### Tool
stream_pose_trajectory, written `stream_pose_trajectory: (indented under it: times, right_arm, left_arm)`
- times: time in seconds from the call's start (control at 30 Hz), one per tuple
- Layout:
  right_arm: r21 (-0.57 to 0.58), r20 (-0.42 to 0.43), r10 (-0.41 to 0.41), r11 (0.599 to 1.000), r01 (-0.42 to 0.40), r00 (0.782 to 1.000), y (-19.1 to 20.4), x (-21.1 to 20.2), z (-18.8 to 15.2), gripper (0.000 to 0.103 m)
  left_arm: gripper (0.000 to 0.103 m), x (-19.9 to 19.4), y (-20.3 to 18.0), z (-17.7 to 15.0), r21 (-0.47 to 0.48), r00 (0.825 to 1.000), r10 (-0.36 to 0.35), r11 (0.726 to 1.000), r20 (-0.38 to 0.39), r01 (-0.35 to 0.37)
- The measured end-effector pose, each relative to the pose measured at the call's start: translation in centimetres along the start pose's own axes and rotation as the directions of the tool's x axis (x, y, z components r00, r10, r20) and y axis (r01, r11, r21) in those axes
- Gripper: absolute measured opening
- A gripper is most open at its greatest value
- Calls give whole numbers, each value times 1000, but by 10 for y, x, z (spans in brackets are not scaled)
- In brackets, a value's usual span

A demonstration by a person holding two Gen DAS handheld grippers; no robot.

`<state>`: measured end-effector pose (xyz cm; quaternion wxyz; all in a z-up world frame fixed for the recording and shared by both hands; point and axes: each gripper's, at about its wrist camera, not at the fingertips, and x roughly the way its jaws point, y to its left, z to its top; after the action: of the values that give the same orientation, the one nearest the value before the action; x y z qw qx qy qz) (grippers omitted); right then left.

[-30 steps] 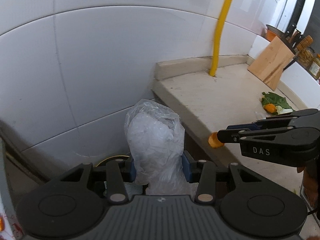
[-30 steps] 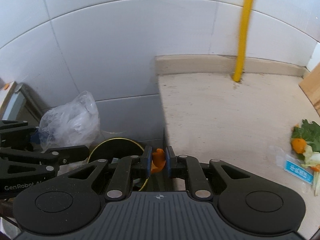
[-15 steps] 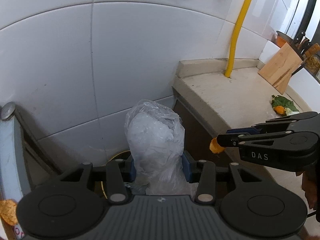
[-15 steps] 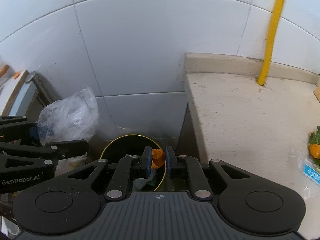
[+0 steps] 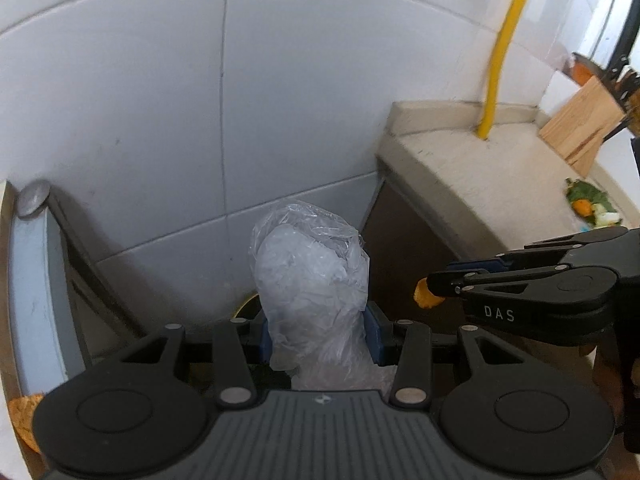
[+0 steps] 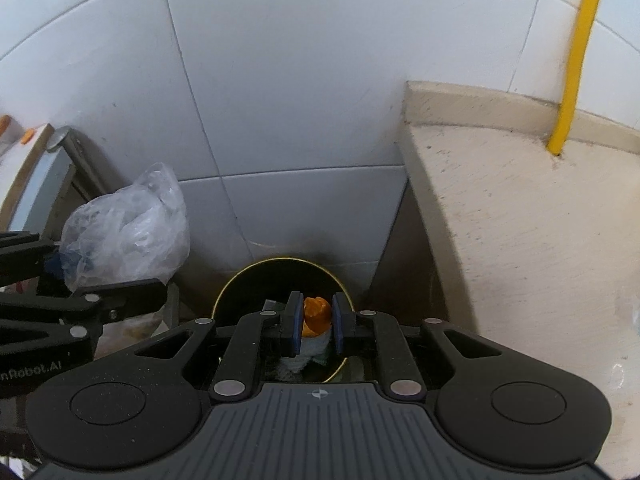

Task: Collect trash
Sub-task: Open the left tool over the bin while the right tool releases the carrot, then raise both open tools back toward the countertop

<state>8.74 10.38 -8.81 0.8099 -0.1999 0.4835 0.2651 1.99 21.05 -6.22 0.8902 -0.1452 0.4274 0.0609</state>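
Observation:
My left gripper (image 5: 319,330) is shut on a crumpled clear plastic bag (image 5: 310,276), which stands up between its blue pads; the same plastic bag (image 6: 128,228) shows at the left of the right wrist view. My right gripper (image 6: 316,320) is shut on a small orange peel piece (image 6: 316,314), held right over the round gold-rimmed bin (image 6: 248,280) on the floor. Inside that bin lies pale and green waste. From the left wrist view the right gripper (image 5: 430,292) reaches in from the right with the orange piece (image 5: 426,295) at its tip.
A beige stone counter (image 6: 520,220) ends just right of the bin, with a yellow pipe (image 6: 576,52) at its back. Vegetable scraps (image 5: 590,204) and a wooden knife block (image 5: 584,128) sit farther along it. White wall tiles stand behind; a metal-framed object (image 5: 36,264) is at left.
Both grippers have moved left off the counter and sunk toward the floor; the right one now hangs over the bin's mouth. Both grips look unchanged.

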Motion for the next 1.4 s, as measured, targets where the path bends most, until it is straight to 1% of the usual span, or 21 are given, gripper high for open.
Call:
stream_pose_trajectory:
  times: [0.07, 0.2, 0.37, 0.43, 0.53, 0.57, 0.63, 0.73, 0.77, 0.83, 1.0, 1.2, 1.33, 1.4]
  right_arm:
    - [7, -16, 2, 1000, -2, 1000, 3, 8, 0, 21]
    - [2, -53, 18, 1000, -18, 998, 5, 29, 5, 22]
    - [-7, -105, 42, 999, -43, 994, 1, 58, 12, 22]
    - [-7, -132, 54, 998, -56, 990, 0, 72, 16, 24]
    - [-18, -160, 72, 997, -76, 985, 0, 86, 19, 26]
    - [-22, -167, 72, 997, -77, 983, -1, 91, 21, 27]
    - [-19, -177, 71, 997, -76, 982, -2, 98, 22, 28]
    - [-7, -188, 71, 997, -73, 980, -4, 105, 21, 32]
    - [-3, -190, 71, 997, -73, 979, -5, 107, 21, 32]
    - [5, -195, 71, 997, -71, 978, -6, 109, 21, 33]
    - [23, -185, 63, 998, -60, 981, -13, 106, 21, 35]
    - [28, -145, 39, 999, -35, 989, -17, 91, 24, 37]
    - [26, -108, 17, 1000, -14, 994, -16, 78, 25, 45]
    - [26, -84, 1, 1000, 2, 996, -16, 69, 21, 53]
  left_arm:
    - [37, 4, 2, -1, -10, 1000, 12, 1000, -11, -12]
    - [37, 13, 3, -1, -30, 998, 59, 998, -33, -60]
    - [39, 29, 4, 3, -56, 991, 117, 991, -68, -121]
    - [40, 36, 5, 4, -65, 987, 132, 988, -87, -138]
    - [45, 45, 5, 7, -75, 982, 149, 985, -114, -158]
    - [49, 47, 5, 8, -77, 981, 155, 983, -118, -164]
    - [51, 52, 5, 9, -79, 977, 168, 981, -129, -179]
    - [56, 59, 5, 11, -80, 972, 186, 977, -142, -199]
    - [60, 61, 5, 12, -81, 971, 188, 976, -148, -201]
    - [62, 62, 5, 15, -84, 971, 188, 976, -149, -202]
    - [62, 62, 1, 18, -73, 972, 184, 978, -144, -196]
    - [62, 47, -7, 24, -57, 978, 181, 981, -105, -188]
    - [62, 37, -11, 25, -42, 979, 185, 981, -81, -188]
    - [62, 31, -13, 25, -39, 982, 177, 983, -69, -180]
